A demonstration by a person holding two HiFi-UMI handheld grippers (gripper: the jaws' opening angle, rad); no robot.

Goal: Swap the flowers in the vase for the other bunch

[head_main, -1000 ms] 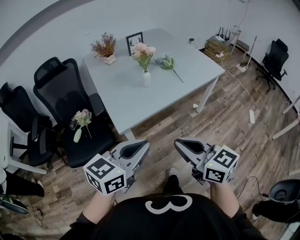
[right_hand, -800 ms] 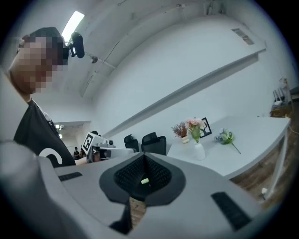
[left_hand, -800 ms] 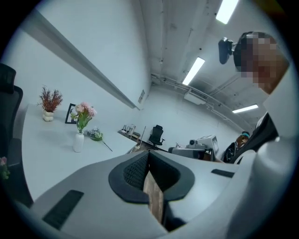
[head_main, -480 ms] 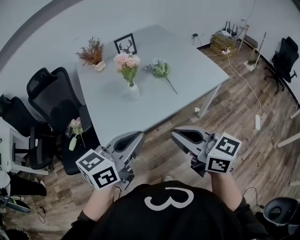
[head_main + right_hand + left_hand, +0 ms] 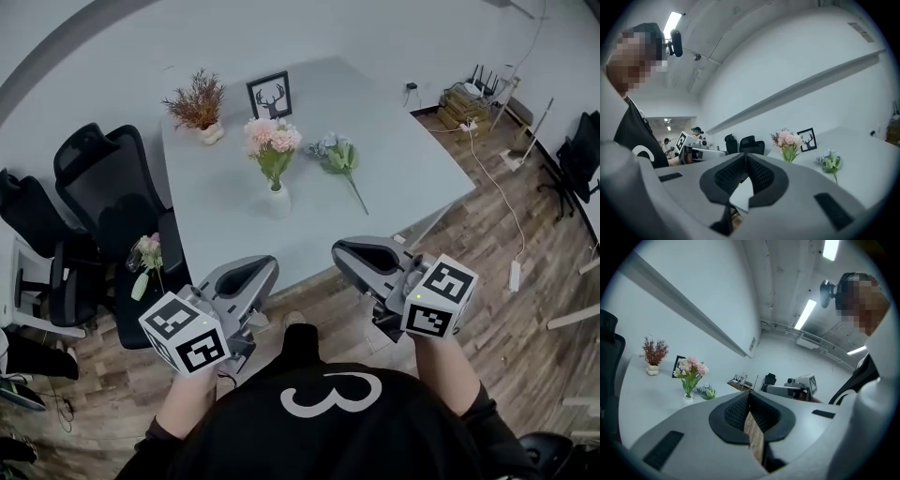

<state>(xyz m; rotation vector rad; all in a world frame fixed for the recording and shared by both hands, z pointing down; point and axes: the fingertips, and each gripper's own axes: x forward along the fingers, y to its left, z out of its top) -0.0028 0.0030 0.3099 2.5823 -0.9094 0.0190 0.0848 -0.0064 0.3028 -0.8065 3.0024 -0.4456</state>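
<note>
Left claw (image 5: 251, 270): we hold it low and nearest to us, short of the bench's near edge. In the left gripper view its pads meet at the tips, closed on nothing, and only wood floor shows through the slit below.
Right claw (image 5: 362, 253): we hold it level with the left one and well apart from it, also short of the bench. In its own view the pads are pressed together and empty.
Floor (image 5: 487, 244): wood planks run under and to the right of the bench.
Office chair (image 5: 111, 178): it is black and stands at the bench's left side.
Small bottle vase (image 5: 141, 285): it rests on the chair seat with a few pink blooms in it. We cannot tell whether it lies or leans.
Bench (image 5: 394, 150): it has a pale grey top and carries everything that follows.
Vase (image 5: 277, 200): it is white and upright, near the middle of the bench.
Pink flowers (image 5: 272, 139): they stand in the vase, with green stems below the heads.
Other bunch (image 5: 337, 155): these pale blooms with green leaves lie flat on the bench just right of the vase, not touching it. The stem points toward the near right.
Deer picture (image 5: 270, 95): it stands in a black frame behind the vase.
Dried plant (image 5: 197, 99): it is reddish-brown, in a small pale pot, at the far left of the bench beside the picture.
</note>
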